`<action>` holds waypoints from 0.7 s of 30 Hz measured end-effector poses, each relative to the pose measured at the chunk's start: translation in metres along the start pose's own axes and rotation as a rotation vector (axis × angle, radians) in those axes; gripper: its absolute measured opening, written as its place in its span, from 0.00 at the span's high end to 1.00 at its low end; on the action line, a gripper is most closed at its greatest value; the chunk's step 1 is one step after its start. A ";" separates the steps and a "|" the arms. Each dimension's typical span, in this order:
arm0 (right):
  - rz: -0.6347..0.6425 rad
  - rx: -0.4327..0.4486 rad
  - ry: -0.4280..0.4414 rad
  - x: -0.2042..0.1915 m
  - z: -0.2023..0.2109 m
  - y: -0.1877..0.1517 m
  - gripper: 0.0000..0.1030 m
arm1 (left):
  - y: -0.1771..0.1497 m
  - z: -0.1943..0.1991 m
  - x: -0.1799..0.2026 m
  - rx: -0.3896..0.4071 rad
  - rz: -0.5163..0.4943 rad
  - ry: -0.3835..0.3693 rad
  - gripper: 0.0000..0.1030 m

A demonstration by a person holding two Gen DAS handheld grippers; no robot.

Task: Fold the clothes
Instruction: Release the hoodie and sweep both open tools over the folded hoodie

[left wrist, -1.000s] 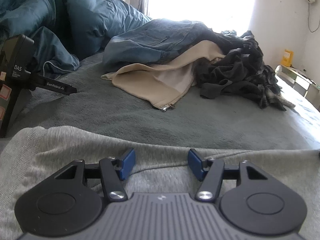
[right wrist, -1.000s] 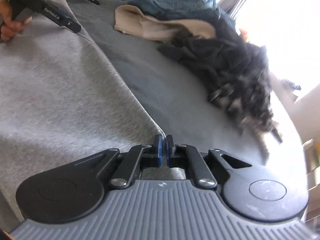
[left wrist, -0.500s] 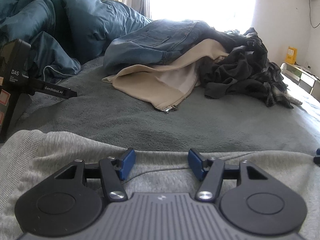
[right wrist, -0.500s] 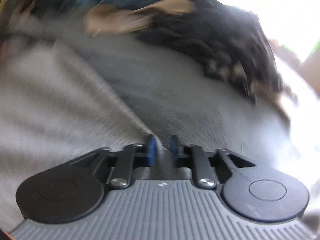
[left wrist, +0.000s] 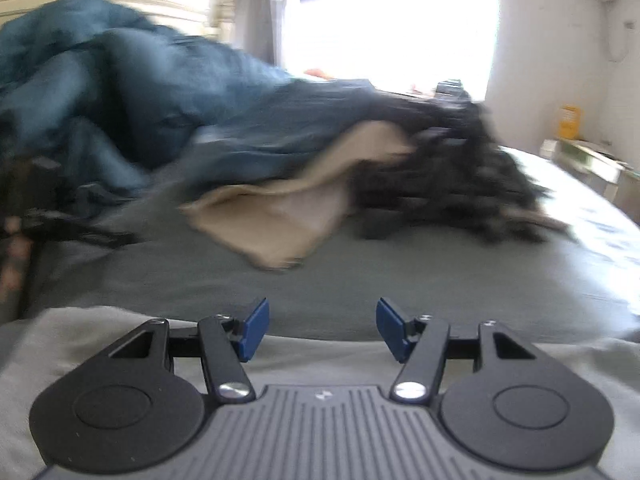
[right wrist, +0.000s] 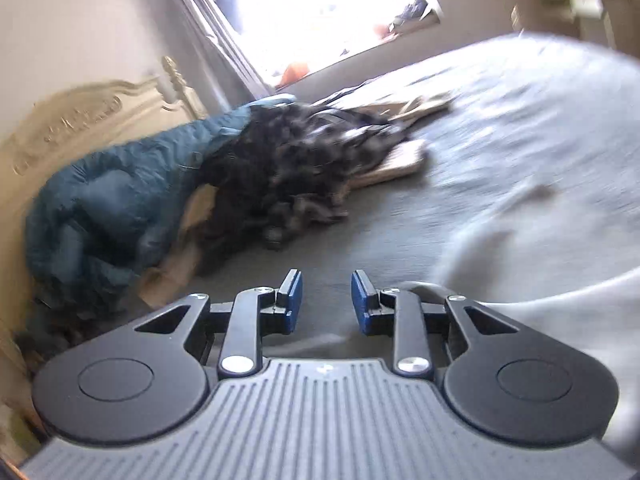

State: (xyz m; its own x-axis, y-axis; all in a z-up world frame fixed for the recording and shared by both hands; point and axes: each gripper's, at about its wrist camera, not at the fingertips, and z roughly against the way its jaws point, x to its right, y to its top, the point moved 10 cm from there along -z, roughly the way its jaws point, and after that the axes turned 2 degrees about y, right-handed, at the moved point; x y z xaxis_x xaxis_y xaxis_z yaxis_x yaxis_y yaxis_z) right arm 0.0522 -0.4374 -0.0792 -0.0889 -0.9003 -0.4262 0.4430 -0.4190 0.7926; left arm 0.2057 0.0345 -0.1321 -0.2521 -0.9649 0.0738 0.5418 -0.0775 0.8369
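— Bright window light falls over a bed point(left wrist: 440, 280) with a grey-green cover; where is the laundry?

— Heaped toward the headboard point(right wrist: 80, 120): a teal duvet point(left wrist: 100, 100), a beige garment point(left wrist: 280, 216) and a dark crumpled pile point(left wrist: 448, 172), all blurred.

— And the piece being folded?

— A light grey sweatshirt point(left wrist: 320, 356) lies spread on the bed, right below the left gripper point(left wrist: 319, 330).

— How do its fingers stand?

— Well apart, blue pads empty, above the cloth.

— The right gripper point(right wrist: 326, 300)?

— Its jaws are opening, nothing between them; the grey sweatshirt point(right wrist: 560, 320) sits just to its right side.
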 end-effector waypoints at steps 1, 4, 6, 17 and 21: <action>0.036 0.009 -0.031 0.007 0.011 -0.004 0.71 | -0.002 0.004 0.022 -0.014 -0.015 -0.046 0.40; 0.121 0.020 -0.126 0.034 0.040 -0.019 0.62 | -0.013 0.005 0.082 -0.074 -0.043 -0.170 0.40; 0.151 0.013 -0.191 0.054 0.056 -0.032 0.59 | -0.023 0.000 0.117 -0.109 -0.072 -0.217 0.40; 0.370 -0.072 -0.295 0.088 0.073 -0.090 0.46 | -0.062 -0.041 0.170 -0.171 -0.223 -0.152 0.39; 0.586 -0.112 -0.324 0.068 0.043 -0.101 0.43 | -0.066 -0.043 0.172 -0.145 -0.231 -0.147 0.37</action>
State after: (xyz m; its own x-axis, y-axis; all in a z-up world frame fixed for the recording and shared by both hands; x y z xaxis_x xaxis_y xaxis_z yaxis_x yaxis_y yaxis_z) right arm -0.0372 -0.4613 -0.1696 -0.0611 -0.9722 0.2259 0.5876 0.1479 0.7955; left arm 0.1612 -0.1371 -0.1980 -0.4891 -0.8719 -0.0228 0.5630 -0.3356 0.7552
